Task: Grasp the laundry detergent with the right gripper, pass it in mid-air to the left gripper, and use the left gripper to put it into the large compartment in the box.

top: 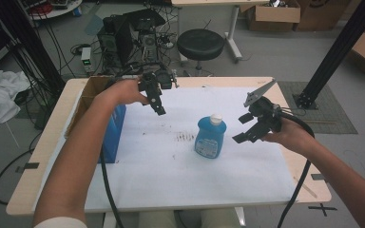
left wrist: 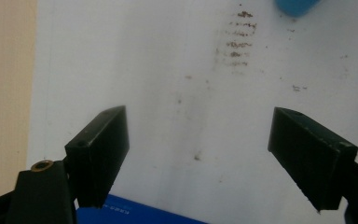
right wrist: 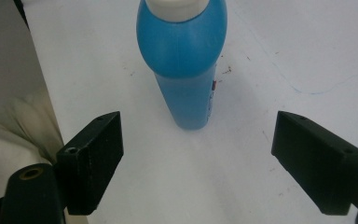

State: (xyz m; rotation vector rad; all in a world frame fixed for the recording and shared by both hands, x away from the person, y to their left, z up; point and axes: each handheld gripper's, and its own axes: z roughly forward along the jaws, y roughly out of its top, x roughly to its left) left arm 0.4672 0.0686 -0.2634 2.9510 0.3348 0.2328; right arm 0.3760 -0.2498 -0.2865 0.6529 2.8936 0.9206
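A blue bottle [top: 210, 136] with a white cap stands upright near the middle of the white table sheet [top: 171, 166]. In the right gripper view the bottle [right wrist: 186, 60] rises just beyond the open jaws. My right gripper [top: 246, 127] hovers to the bottle's right, open and holding nothing. My left gripper [top: 158, 105] hangs over the sheet's far left part, open, apart from the bottle. In the left gripper view [left wrist: 198, 154] its jaws stand wide over the stained sheet, and a corner of the bottle [left wrist: 294, 6] shows at the top edge.
A blue box [top: 112, 133] stands in front of a cardboard box [top: 86, 97] at the table's left side. Brown smudges [top: 185, 137] mark the sheet left of the bottle. A black stool [top: 200, 43], a computer tower and cables lie beyond the table.
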